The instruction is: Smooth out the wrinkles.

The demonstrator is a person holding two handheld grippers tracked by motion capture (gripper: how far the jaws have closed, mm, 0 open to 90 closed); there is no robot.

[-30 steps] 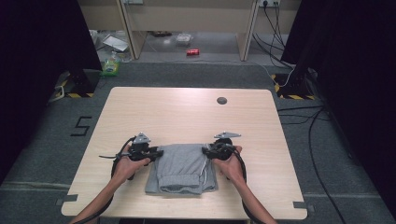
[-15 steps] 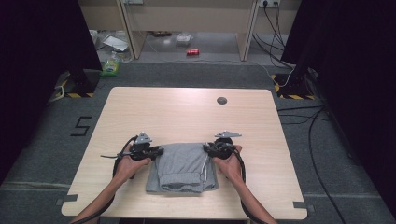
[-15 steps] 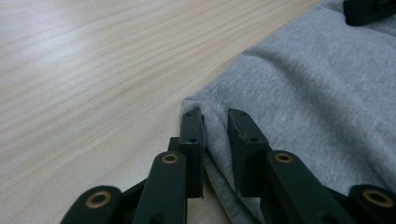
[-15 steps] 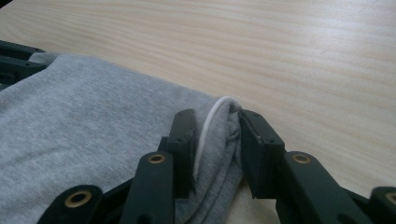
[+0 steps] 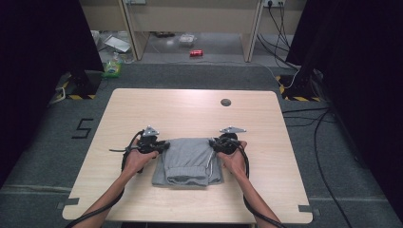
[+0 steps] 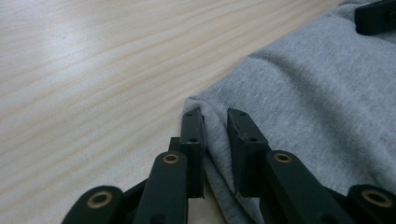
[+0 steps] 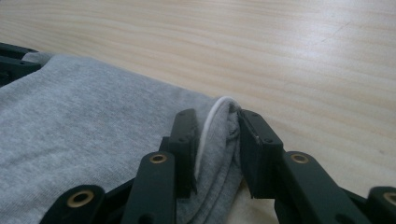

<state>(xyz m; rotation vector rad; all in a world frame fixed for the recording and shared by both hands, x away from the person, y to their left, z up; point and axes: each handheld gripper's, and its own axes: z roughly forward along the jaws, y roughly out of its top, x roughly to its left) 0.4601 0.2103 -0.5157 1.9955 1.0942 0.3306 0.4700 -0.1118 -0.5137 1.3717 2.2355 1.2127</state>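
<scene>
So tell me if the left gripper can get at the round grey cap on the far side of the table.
Probably yes, but not as it stands: the left gripper is pinching a corner of the folded grey garment. Bare tabletop lies between it and the cap, so nothing blocks the way once it lets go.

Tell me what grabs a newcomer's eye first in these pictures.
A folded grey garment lies near the front edge of the pale wooden table. The left gripper and the right gripper each pinch one of its far corners, jaws having just closed on the cloth; a white drawstring shows at the right one.
</scene>
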